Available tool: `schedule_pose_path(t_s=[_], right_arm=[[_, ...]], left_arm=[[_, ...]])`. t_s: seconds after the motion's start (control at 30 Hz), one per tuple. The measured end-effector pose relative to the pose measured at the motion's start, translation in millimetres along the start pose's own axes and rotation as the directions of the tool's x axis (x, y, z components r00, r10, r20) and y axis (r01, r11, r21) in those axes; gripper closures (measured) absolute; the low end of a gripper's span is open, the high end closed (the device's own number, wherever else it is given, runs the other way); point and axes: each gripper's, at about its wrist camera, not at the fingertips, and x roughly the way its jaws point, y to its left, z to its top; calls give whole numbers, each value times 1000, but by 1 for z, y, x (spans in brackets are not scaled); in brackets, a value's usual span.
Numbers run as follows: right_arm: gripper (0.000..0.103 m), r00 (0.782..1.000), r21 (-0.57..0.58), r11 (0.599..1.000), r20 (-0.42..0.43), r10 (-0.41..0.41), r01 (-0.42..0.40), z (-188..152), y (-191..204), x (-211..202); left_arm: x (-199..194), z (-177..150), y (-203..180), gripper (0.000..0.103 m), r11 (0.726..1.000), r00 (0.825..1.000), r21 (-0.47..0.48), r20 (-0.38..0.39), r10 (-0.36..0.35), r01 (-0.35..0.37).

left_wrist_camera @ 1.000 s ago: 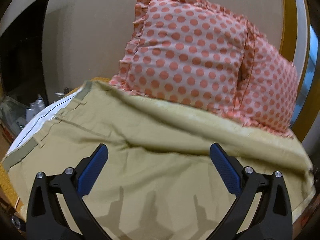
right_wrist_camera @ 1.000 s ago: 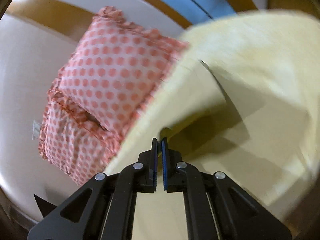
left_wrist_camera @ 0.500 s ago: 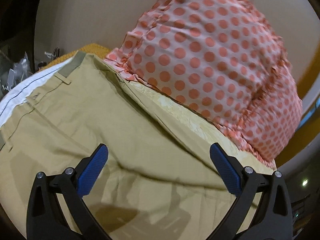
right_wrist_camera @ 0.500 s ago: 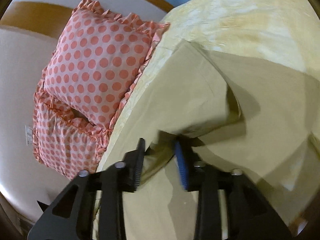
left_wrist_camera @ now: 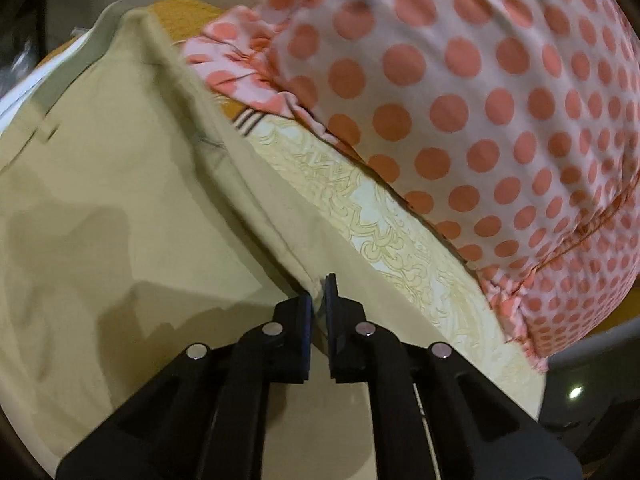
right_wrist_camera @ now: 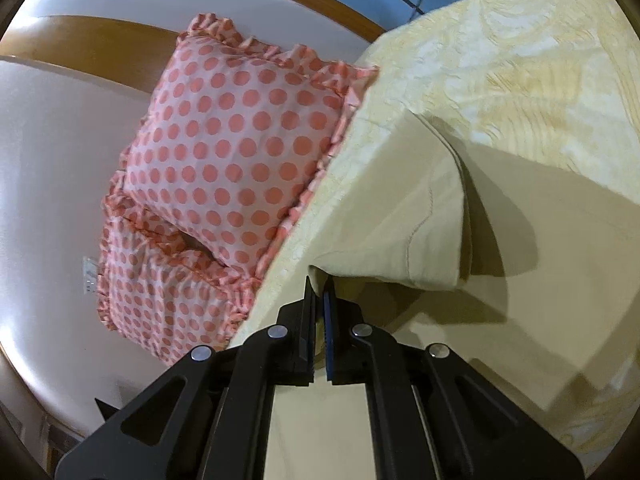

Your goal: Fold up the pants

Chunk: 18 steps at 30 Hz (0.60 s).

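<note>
fingers of your left gripper [left_wrist_camera: 319, 298] and right gripper [right_wrist_camera: 319, 294]: both clamped on the khaki pants [left_wrist_camera: 120, 200] along the bedspread [left_wrist_camera: 400, 232] edge nearest the dotted pillows [left_wrist_camera: 500, 100]; lift both evenly, keeping the held edge taut.

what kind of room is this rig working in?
Likely a bedroom: two pink polka-dot ruffled pillows against a wooden headboard, on a cream patterned bedspread where the khaki pants lie.

Left hand-held gripper [left_wrist_camera: 319, 294] jaws pinched together, angled low; right hand-held gripper [right_wrist_camera: 319, 294] likewise pinched.
</note>
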Motion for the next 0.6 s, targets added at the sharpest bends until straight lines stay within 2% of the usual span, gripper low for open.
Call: schedule_pose_path(t_s=[0.07, 0.17, 0.23, 0.3, 0.37, 0.47, 0.57, 0.6], right_arm=[[100, 1000, -39, 999, 27, 15, -14, 3, 9, -13], [100, 998, -84, 996, 69, 8, -2, 3, 14, -35], [100, 996, -94, 995, 85, -11, 19, 1, 8, -50], [100, 996, -83, 996, 80, -33, 39, -3, -5, -59], [100, 996, -66, 996, 74, -58, 63, -9, -16, -64], [100, 991, -37, 993, 76, -108, 111, -20, -37, -73], [99, 986, -51, 986, 66, -155, 158, -26, -45, -76], [94, 980, -69, 979, 72, -185, 190, -27, -45, -80]], left_arm=[[-30, -12, -2, 98, 999, 998, 42, 62, -32, 30], [-101, -50, 2, 98, 990, 982, 107, 154, -111, 96], [-148, -90, 9, 98, 982, 970, 160, 202, -136, 104], [-182, -140, 24, 98, 979, 966, 190, 231, -118, 74], [-196, -178, 44, 98, 983, 969, 176, 227, -96, 56], [-192, -215, 68, 98, 991, 979, 124, 195, -67, 43], [-178, -237, 89, 98, 996, 987, 82, 154, -40, 28], [-174, -242, 94, 97, 997, 989, 69, 144, -37, 28]])
